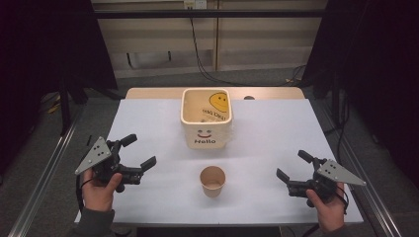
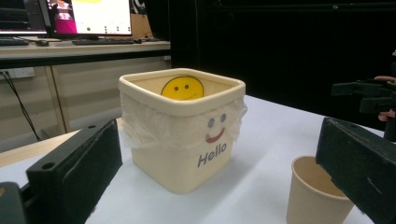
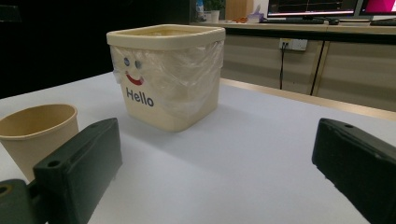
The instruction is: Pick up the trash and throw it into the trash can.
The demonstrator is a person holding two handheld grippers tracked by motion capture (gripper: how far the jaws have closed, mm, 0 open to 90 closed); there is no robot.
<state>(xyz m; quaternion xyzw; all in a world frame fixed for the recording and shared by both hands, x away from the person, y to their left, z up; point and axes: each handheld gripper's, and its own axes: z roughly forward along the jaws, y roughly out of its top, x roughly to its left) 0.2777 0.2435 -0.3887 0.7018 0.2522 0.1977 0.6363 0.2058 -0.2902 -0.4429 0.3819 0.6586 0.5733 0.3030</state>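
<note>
My left hand-held gripper (image 1: 140,151) hovers gaping left of the light brown paper cup (image 1: 213,180), which stands on the white counter (image 1: 276,133) before the cream square "Hello" bin (image 1: 206,118), and my right hand-held gripper (image 1: 293,165) gapes opposite; a clumsy sideways approach could topple that cup.

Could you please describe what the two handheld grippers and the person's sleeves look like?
Both the left claw and the right claw are black, each with two blocky jaws and a grey three-cornered plate with small holes on top. The sleeves are grey.
</note>
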